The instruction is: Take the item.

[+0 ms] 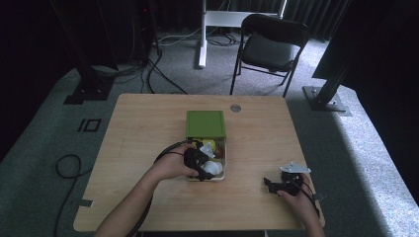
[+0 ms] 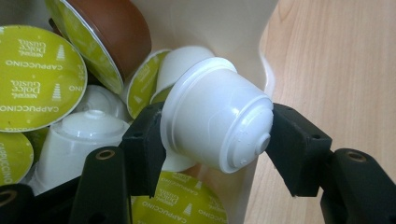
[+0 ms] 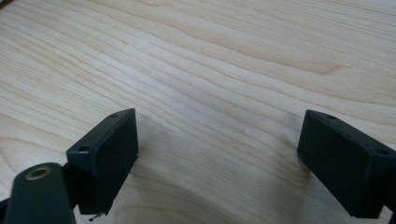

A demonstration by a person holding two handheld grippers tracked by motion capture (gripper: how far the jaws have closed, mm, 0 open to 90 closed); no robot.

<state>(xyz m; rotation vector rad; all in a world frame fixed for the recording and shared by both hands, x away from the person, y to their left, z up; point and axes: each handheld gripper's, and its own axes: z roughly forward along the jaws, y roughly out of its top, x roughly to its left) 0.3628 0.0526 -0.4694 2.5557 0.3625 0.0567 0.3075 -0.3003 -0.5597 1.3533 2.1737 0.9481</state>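
Note:
A cream box [image 1: 223,163] with a green lid [image 1: 205,123] pushed back sits mid-table, holding several coffee capsules. My left gripper [image 1: 205,168] reaches into its near end, shut on a white capsule [image 2: 217,123] whose rim and nose press against the two black pads. Around it lie white capsules [image 2: 88,130] and ones with green Cappuccino foil [image 2: 32,77], plus a brown capsule [image 2: 116,32]. My right gripper [image 1: 271,183] rests low over bare wood at the near right, open, with only table grain between its fingers [image 3: 109,154].
The wooden table [image 1: 148,128] has a round grey grommet [image 1: 235,107] near its far edge. A black folding chair [image 1: 269,47] stands beyond the table, with cables [image 1: 148,69] on the carpet at the far left.

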